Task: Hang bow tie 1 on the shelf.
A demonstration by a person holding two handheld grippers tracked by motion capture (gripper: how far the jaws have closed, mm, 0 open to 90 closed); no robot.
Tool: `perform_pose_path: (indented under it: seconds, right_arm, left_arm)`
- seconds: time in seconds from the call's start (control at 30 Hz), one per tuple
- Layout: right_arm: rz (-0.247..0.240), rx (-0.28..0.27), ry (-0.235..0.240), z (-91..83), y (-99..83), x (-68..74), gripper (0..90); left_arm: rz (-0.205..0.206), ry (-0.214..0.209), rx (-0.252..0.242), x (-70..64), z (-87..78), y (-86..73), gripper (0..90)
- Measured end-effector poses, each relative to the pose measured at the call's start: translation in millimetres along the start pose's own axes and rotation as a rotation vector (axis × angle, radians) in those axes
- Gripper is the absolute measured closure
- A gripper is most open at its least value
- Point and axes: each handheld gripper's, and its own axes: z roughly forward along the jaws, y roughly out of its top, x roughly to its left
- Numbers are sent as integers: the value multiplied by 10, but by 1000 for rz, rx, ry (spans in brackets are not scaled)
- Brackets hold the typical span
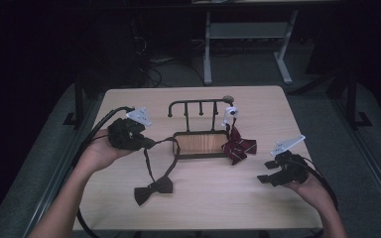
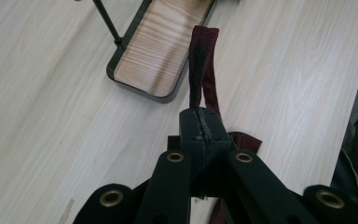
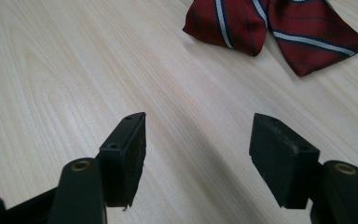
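A dark maroon bow tie (image 1: 153, 189) lies on the table's front middle, its strap (image 1: 149, 157) looping up to my left gripper (image 1: 150, 144). That gripper is shut on the strap (image 2: 203, 65), which sticks out beyond the closed jaws. A red striped bow tie (image 1: 238, 147) rests against the right end of the black rack's wooden tray (image 1: 198, 144); its red wings (image 3: 272, 28) lie on the table ahead of my right gripper (image 3: 200, 149). My right gripper (image 1: 268, 172) stands open at the front right, just above the table, with nothing between its jaws.
The rack has a black rail with pegs (image 1: 198, 105) above the tray (image 2: 161, 51). A white tag (image 1: 229, 115) hangs at its right end. The wooden table (image 1: 198, 213) has bare room at the front. Cables trail off both grippers. Beyond the table stands a desk frame (image 1: 248, 44).
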Motion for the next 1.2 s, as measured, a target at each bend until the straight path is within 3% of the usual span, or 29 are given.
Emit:
perform_pose_path:
  seconds: [0.8,1.2]
  right_arm:
    - [-3,-10,-11,-61,-1,-3,361]
    - [-2,-2,-4,-44,-3,-1,361]
  left_arm:
    - [10,30,25,104,-64,176,900]
    - [6,49,34,218,-139,300,900]
